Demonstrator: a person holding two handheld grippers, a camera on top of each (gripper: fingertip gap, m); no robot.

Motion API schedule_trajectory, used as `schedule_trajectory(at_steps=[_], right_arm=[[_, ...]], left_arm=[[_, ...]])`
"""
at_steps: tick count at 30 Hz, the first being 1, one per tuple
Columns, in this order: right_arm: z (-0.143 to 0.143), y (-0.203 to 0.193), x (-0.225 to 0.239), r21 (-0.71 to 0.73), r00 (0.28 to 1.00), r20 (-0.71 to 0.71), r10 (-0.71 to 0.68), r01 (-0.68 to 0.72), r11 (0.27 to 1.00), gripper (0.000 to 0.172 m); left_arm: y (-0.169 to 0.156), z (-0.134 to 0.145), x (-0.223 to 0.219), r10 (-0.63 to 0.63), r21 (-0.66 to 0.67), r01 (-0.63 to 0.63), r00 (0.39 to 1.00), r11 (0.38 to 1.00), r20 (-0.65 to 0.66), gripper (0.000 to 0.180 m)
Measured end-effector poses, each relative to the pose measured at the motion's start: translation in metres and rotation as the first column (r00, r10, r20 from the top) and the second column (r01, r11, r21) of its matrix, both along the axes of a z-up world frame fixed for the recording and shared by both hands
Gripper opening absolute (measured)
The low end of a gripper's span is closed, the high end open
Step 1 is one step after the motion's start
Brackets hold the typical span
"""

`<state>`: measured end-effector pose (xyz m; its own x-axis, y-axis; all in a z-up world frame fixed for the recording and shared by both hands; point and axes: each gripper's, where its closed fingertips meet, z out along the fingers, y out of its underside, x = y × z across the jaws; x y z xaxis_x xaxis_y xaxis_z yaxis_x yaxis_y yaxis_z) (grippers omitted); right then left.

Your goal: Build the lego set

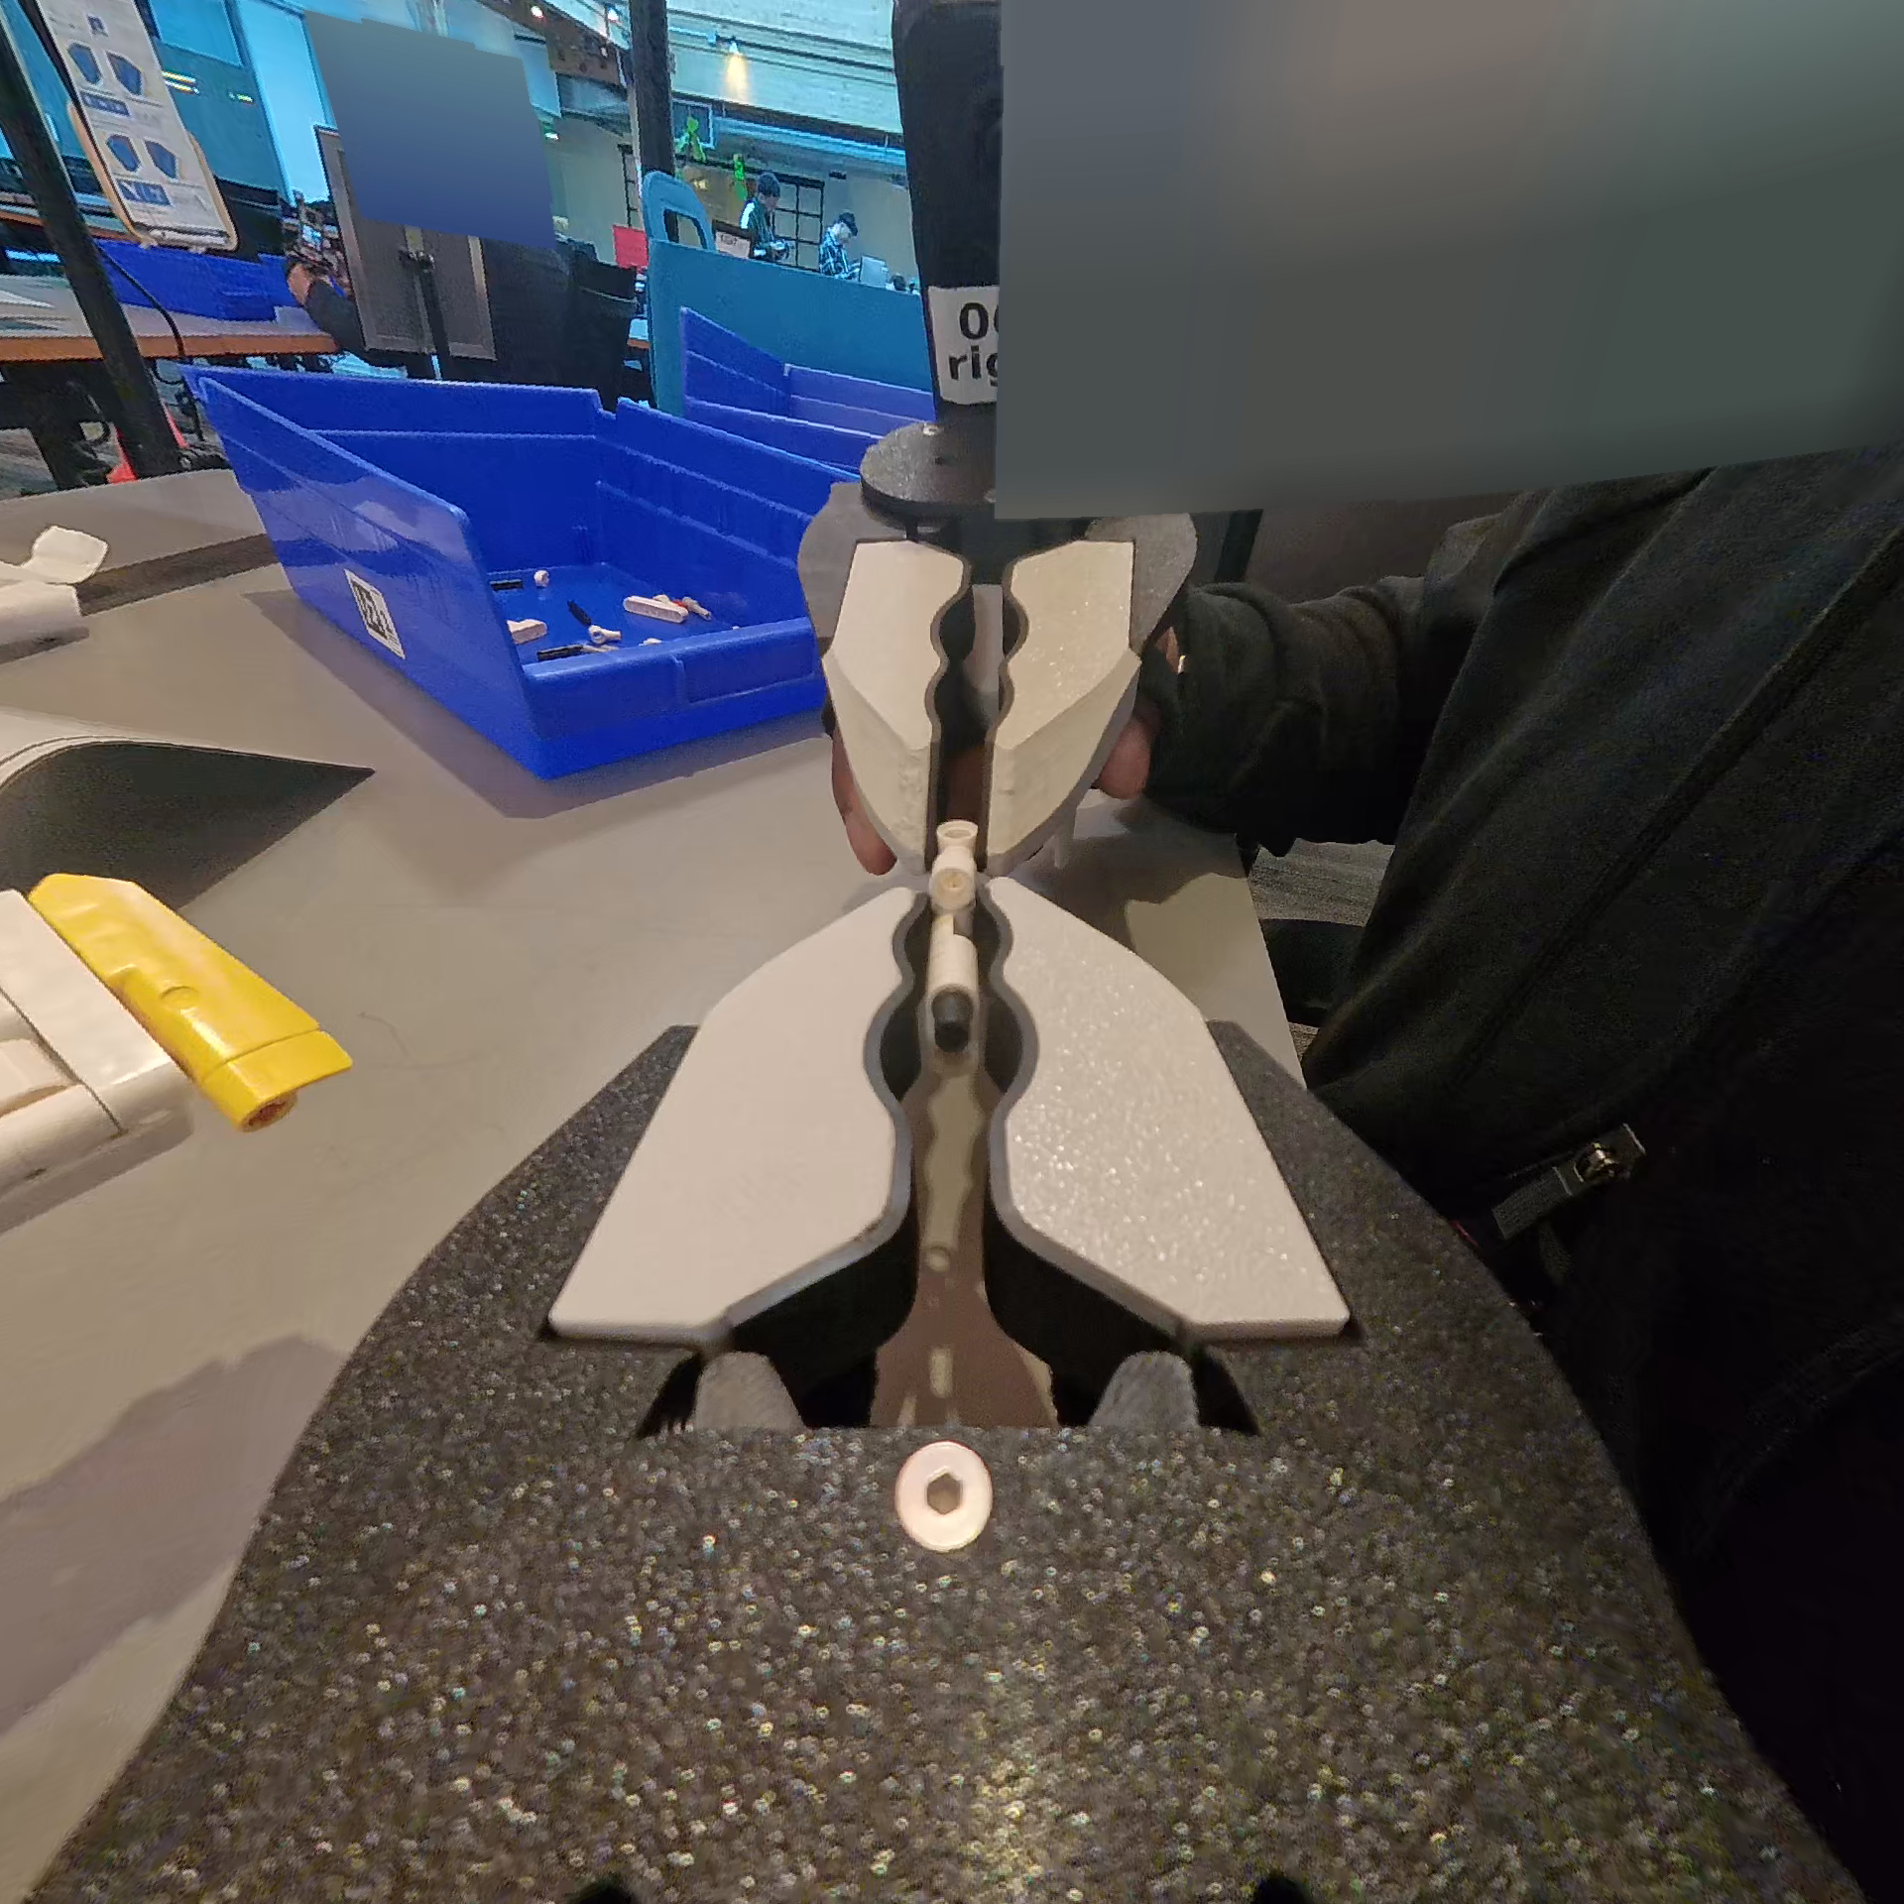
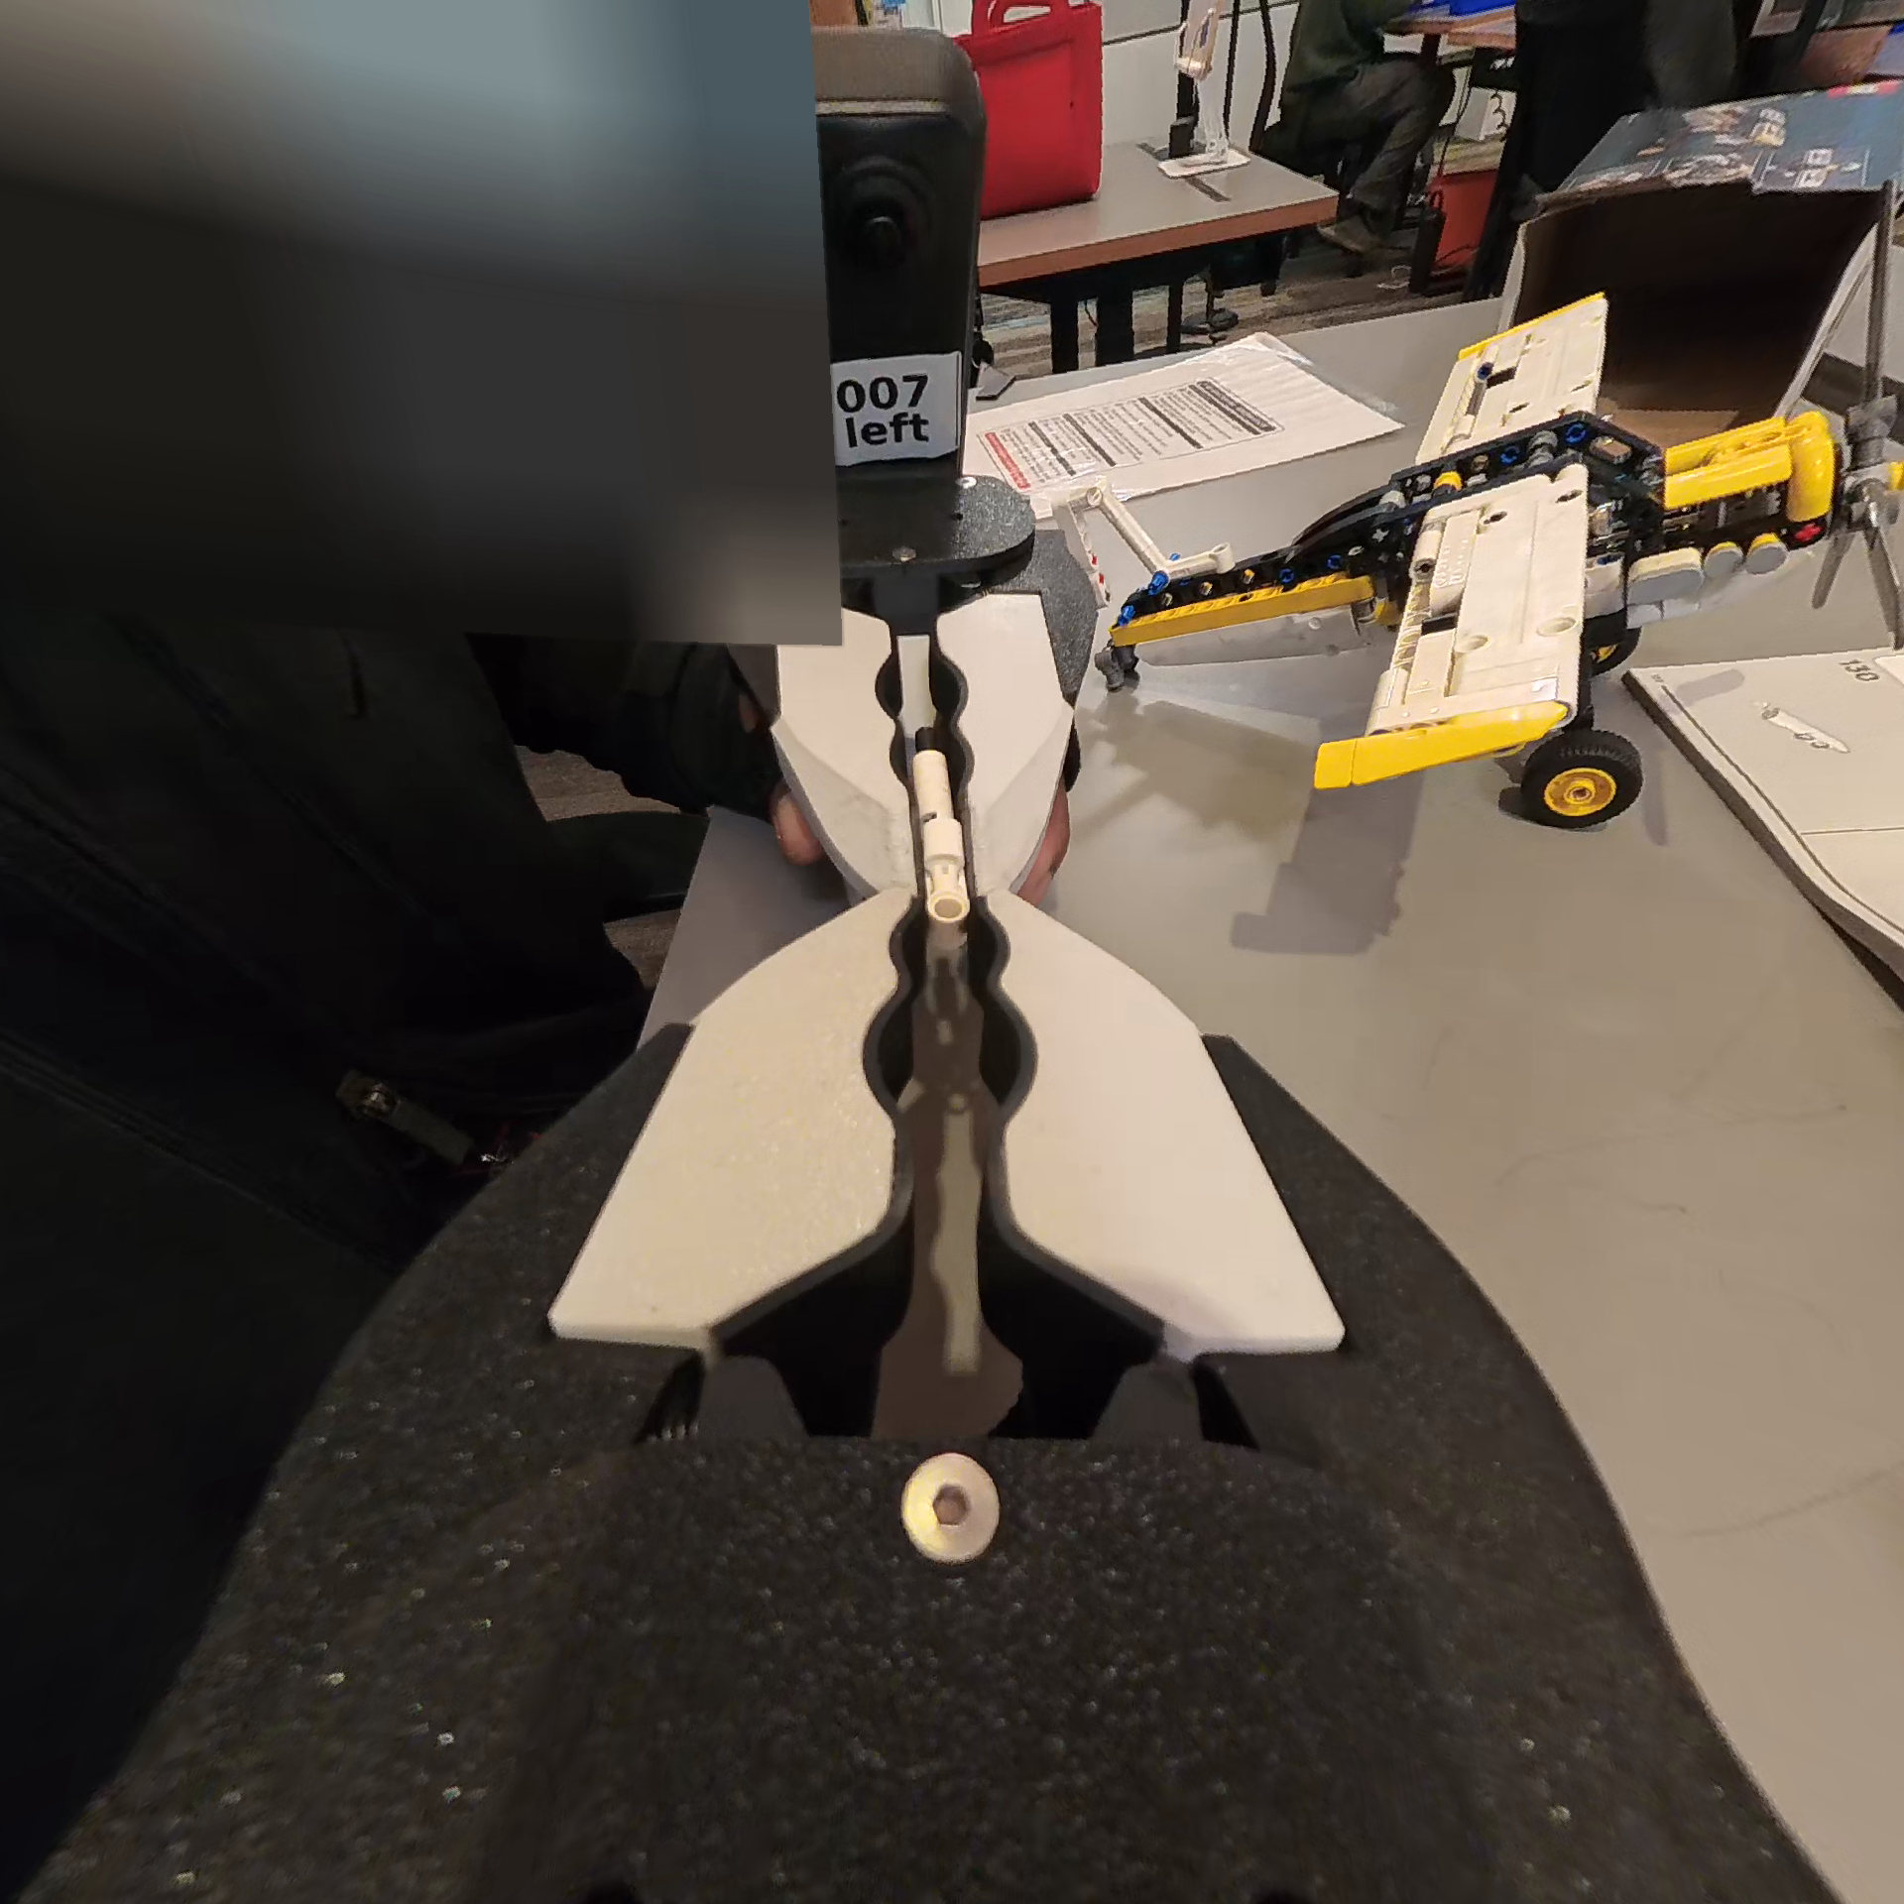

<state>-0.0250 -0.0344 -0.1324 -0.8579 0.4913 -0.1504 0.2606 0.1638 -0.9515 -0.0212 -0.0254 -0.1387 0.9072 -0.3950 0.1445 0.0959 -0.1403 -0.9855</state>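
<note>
Even, bright indoor lighting from ceiling lamps (image 1: 734, 54) at 12 o'clock. Soft shadows on the grey table (image 1: 495, 927): beside the blue bin (image 1: 618, 711) and under the model plane (image 2: 1484, 618). Speckled glare on the black housing (image 1: 927, 1700). Strong wide-angle bending toward the edges. Background slightly soft; near foreground blurred. Large blur patches at 12 o'clock.

Blue bin (image 1: 495, 536); yellow-white, perhaps black, plane (image 2: 1494, 577).
</note>
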Motion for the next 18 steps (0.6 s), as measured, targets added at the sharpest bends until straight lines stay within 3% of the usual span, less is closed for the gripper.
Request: schedule_trajectory(at_steps=[18], right_arm=[[0.0025, -0.0012, -0.001, -0.047, 1.0, 0.005, -0.001, 0.001, 0.999, 0.007]], left_arm=[[0.0002, -0.0001, 0.0001, -0.003, 0.0, 0.003, 1.0, 1.0, 0.005, 0.007]])
